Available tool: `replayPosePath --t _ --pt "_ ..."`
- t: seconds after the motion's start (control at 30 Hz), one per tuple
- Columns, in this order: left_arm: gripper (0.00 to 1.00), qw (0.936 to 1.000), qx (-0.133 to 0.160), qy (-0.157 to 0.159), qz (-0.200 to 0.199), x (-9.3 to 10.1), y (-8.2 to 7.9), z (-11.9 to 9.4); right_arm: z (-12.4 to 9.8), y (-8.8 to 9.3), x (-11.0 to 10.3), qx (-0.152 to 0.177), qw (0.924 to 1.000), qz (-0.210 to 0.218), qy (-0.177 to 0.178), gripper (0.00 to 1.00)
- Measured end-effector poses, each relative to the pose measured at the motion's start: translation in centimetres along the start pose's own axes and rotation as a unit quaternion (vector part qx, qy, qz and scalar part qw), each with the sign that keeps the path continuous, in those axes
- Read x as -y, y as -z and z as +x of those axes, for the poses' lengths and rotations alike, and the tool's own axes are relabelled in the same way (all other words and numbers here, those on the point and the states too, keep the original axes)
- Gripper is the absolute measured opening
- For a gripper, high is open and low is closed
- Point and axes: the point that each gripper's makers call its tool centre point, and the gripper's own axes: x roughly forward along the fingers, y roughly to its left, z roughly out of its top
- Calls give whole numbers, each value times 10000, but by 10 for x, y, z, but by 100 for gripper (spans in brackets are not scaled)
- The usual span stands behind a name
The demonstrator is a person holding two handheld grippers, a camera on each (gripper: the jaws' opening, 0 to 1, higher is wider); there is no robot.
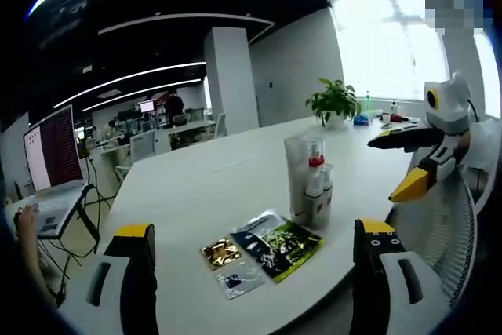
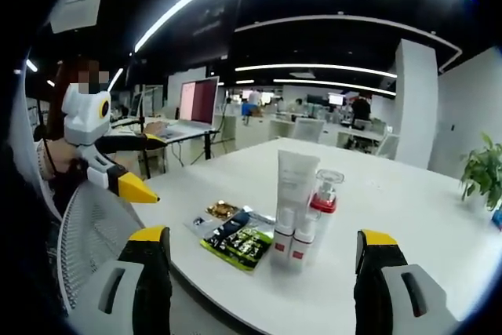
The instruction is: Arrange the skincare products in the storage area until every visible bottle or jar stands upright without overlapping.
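On the white table (image 1: 196,186) stands a tight cluster of upright skincare products (image 1: 311,182): a tall white tube (image 2: 296,169), a clear bottle with a red collar (image 2: 324,194) and small white bottles with red labels (image 2: 289,245). Several flat sachets (image 1: 263,247) lie beside them near the table edge, also in the right gripper view (image 2: 234,234). My left gripper (image 1: 254,229) is open and held back from the table, holding nothing. My right gripper (image 2: 263,234) is open too, short of the cluster. Each shows in the other's view, right (image 1: 400,164) and left (image 2: 147,164), yellow tips apart.
A mesh chair back (image 1: 451,233) sits close to the table edge, also seen in the right gripper view (image 2: 94,233). A potted plant (image 1: 333,100) stands at the table's far end. A monitor (image 2: 198,100) and laptop sit on a side desk. People are seated nearby.
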Motion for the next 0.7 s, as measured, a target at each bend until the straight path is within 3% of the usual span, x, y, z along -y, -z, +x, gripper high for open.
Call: replayPosePath --t 0.7 --pt "99 10000 -44 43 17 1 1 1 0 -1 0 26 10000 -18 -12 100"
